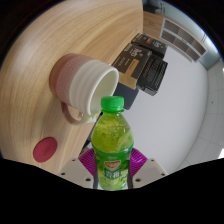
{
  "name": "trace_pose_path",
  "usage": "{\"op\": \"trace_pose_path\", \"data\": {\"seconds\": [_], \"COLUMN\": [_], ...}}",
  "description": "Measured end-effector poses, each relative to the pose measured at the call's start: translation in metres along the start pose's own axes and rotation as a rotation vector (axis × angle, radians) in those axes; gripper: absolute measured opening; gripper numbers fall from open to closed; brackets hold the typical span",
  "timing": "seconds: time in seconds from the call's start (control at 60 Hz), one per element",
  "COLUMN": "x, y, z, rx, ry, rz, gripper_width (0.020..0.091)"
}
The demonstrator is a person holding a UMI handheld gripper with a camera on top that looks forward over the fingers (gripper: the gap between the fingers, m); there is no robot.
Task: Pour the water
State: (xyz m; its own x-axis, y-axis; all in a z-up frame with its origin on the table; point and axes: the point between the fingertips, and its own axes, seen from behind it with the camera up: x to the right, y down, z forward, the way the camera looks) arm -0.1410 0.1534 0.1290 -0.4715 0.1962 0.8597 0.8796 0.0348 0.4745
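A pale wooden tabletop (pixel 95 30) curves across the view, white floor beyond it. The green bottle (pixel 113 145) with its green cap stands upright between the gripper (pixel 113 172) fingers — both purple pads (pixel 90 160) press its sides, so the gripper is clamped on it. Just beyond the bottle's cap, touching it in view, a pink-and-white cup (pixel 82 80) lies tilted, its mouth facing the bottle. Off to one side sits a small round red object (pixel 43 151) — further back, black boxes (pixel 140 62) rest on the floor.
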Motion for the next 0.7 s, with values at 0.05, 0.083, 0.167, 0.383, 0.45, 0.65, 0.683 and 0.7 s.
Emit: {"op": "trace_pose_path", "data": {"seconds": [0.05,0.083,0.167,0.383,0.45,0.65,0.683,0.7], "x": [0.0,0.002,0.007,0.027,0.027,-0.007,-0.014,-0.019], "y": [0.0,-0.001,-0.001,0.018,0.021,0.021,0.019,0.019], "z": [-0.001,-0.003,-0.011,-0.036,-0.038,-0.023,-0.021,-0.018], "rx": [0.001,0.002,0.032,0.092,0.12,0.227,0.234,0.242], "ry": [-0.008,-0.013,-0.048,-0.158,-0.183,-0.345,-0.358,-0.367], "rz": [0.028,0.068,0.262,0.962,1.167,1.664,1.728,1.75], "gripper_width": [0.0388,0.0389,0.0389,0.0392,0.0391,0.039,0.0391,0.0391]}}
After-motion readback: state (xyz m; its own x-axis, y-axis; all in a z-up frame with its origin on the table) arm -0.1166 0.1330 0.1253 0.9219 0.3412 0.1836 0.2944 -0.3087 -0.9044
